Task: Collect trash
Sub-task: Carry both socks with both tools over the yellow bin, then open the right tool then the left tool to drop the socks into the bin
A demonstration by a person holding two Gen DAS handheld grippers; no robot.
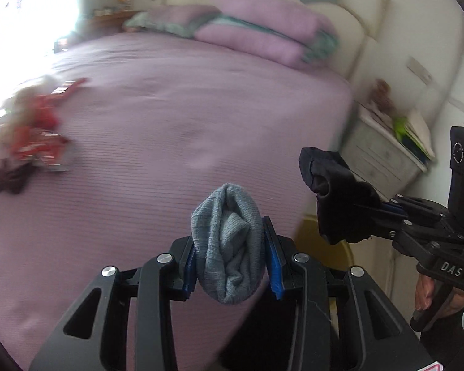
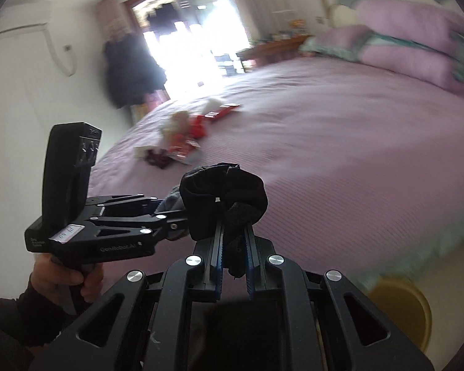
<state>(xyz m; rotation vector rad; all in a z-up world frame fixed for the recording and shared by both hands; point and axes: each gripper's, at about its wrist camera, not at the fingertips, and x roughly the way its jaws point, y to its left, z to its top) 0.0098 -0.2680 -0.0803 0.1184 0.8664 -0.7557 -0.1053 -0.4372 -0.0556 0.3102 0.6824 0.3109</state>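
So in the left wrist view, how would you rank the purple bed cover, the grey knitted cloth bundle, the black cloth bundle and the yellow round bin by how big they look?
1. Purple bed cover, by far.
2. Grey knitted cloth bundle and black cloth bundle look alike; both sit close to the camera, so no ranking.
3. Yellow round bin, mostly hidden.

From my left claw [image 1: 230, 266] a rolled sock [image 1: 229, 247] is pinched between the fingers, over the near edge of the bed [image 1: 176, 117]. To its right, my right claw [image 2: 233, 256] grips a second bundled sock [image 2: 224, 199], close beside the first. A litter pile [image 1: 31, 136] lies on the bed well off to the left. Pillows [image 1: 256, 34] are stacked at the far headboard. A nightstand [image 1: 383, 151] stands right of the bed, and a round bin [image 2: 402, 312] sits on the floor below the bed's near right corner.
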